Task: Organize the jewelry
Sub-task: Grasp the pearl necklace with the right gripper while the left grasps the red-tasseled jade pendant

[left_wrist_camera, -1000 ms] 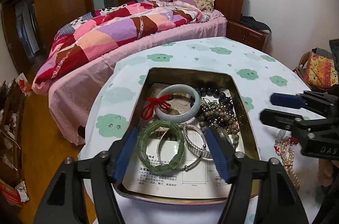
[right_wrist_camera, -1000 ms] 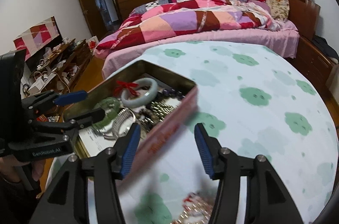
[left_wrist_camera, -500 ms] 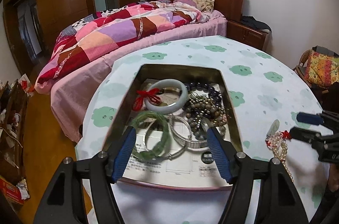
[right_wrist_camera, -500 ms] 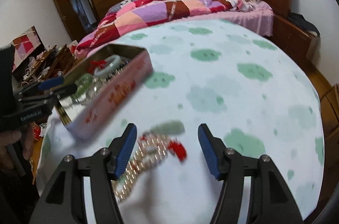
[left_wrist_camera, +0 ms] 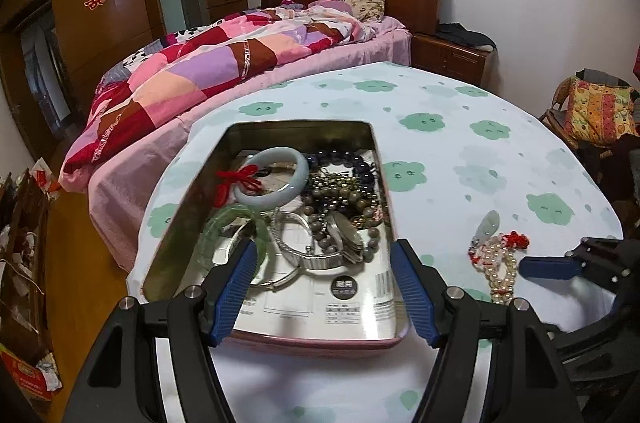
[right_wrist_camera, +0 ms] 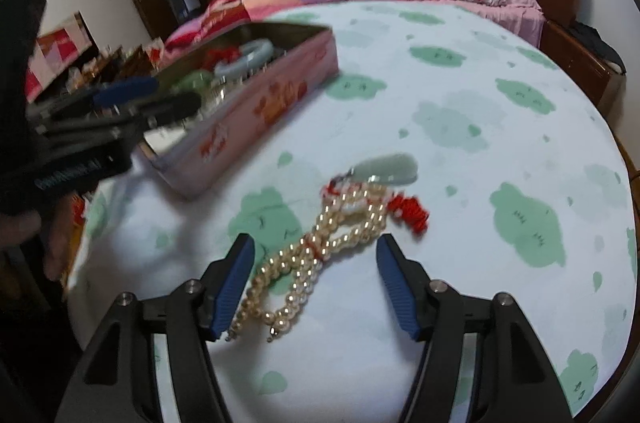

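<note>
Pearl bead necklace with red tassel lies on the cloud-print tabletop, between the open right gripper pads; pink rectangular tin sits at ten o'clock. Left gripper gapes, empty, over the tin.

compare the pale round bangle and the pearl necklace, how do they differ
The pale bangle is one rigid smooth ring; the pearl necklace is a limp string of small cream beads lying in a loose heap. The bangle lies inside the tin among other jewelry; the necklace lies out on the tablecloth, between the open right gripper fingers. Both have a red cord attached.
</note>
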`<state>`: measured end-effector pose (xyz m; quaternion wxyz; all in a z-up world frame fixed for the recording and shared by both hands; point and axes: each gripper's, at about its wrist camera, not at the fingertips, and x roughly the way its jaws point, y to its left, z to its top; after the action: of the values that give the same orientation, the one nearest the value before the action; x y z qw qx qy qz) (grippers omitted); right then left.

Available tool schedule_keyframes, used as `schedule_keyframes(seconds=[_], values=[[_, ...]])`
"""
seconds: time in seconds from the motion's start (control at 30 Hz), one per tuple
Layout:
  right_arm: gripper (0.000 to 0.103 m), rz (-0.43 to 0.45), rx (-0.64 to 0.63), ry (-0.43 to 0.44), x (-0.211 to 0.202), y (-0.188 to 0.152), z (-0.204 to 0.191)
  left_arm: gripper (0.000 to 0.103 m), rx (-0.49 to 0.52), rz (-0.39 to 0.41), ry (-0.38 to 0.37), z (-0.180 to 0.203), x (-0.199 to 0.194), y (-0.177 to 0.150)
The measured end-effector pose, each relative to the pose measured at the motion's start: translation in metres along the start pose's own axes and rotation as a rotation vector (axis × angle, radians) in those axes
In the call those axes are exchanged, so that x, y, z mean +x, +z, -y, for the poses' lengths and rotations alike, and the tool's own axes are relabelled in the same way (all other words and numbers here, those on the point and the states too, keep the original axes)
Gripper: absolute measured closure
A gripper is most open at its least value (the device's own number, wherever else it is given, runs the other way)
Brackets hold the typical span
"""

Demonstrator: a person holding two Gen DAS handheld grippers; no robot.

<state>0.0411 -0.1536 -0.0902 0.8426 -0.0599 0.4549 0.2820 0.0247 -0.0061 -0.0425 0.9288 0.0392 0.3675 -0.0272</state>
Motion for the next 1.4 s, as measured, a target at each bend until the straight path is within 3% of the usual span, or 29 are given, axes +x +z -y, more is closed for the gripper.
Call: schedule_keyframes(seconds=[0.03,0.07,0.1,0.17,0.57,1.03,1.17,1.23,1.3,1.4], values=[[0.038,0.005,-0.007,-0.008,-0.001,-0.001,-0.001,0.034,0.003,0.002,-0.003,0.001,-0.001,0.000],[0.047,0.004,-0.019,-0.031,-0.001,-0.001,-0.002,0.034,0.006,0.005,-0.008,0.004,-0.001,-0.001],[0.071,0.004,-0.021,-0.055,-0.001,-0.002,0.000,0.034,0.007,0.005,-0.017,0.006,-0.002,0.000],[0.087,0.004,-0.009,-0.070,-0.004,-0.002,0.007,0.034,0.011,0.009,-0.042,0.011,-0.002,0.001],[0.088,0.079,0.134,-0.246,-0.034,-0.007,0.084,0.034,0.162,-0.010,-0.169,0.079,0.012,0.016],[0.088,0.114,0.185,-0.206,-0.032,-0.011,0.100,0.034,0.206,-0.128,-0.247,0.120,0.061,0.018],[0.087,0.119,0.181,-0.207,-0.031,-0.012,0.100,0.048,0.177,-0.167,-0.265,0.117,0.072,0.018],[0.087,0.120,0.181,-0.206,-0.031,-0.012,0.100,0.067,0.174,-0.163,-0.263,0.115,0.072,0.019],[0.088,0.124,0.183,-0.193,-0.031,-0.012,0.099,0.093,0.176,-0.164,-0.279,0.113,0.071,0.019],[0.088,0.134,0.179,-0.170,-0.033,-0.011,0.095,0.095,0.172,-0.163,-0.297,0.110,0.064,0.016]])
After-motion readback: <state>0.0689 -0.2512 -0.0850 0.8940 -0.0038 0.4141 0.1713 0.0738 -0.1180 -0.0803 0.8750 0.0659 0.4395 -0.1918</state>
